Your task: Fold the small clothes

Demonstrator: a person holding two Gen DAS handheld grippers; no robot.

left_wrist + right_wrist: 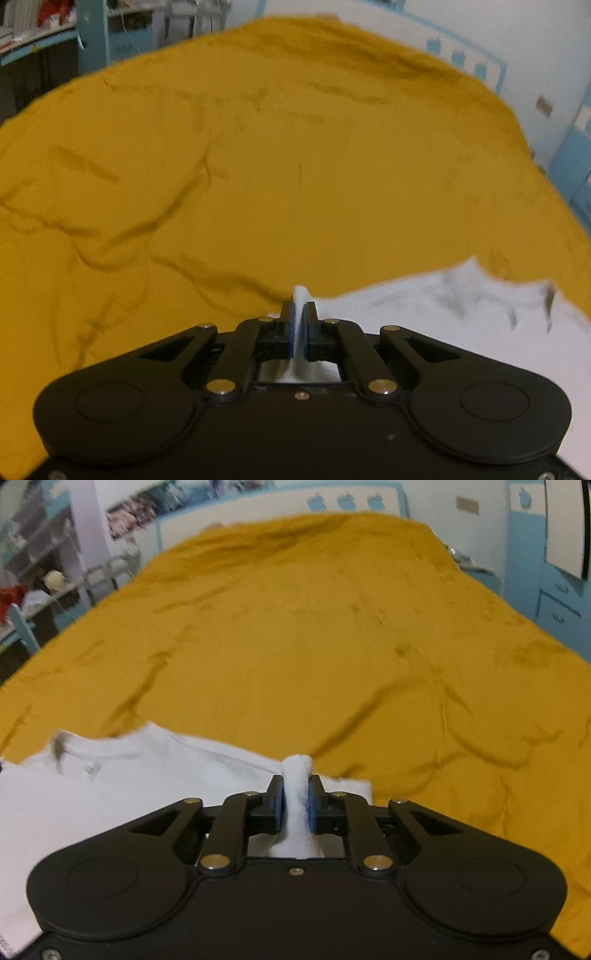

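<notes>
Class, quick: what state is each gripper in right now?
Left gripper: closed, pinching a thin fold of the white T-shirt.
Right gripper: closed, pinching a thicker bunch of the white T-shirt.

left tongs (298,314): matte black body, brass pivot pins, blue pads | right tongs (296,792): same black linkage, round housings, blue pads

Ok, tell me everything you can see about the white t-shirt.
The white t-shirt looks like thin, soft cotton knit with a ribbed round collar and a small label inside the neck. It lies mostly flat and lightly creased on the mustard-yellow bedspread. The right tongs pinch a bunched fold of it beside the collar end; the left tongs pinch a thinner fold at another edge. Both folds stick up between the pads.
</notes>
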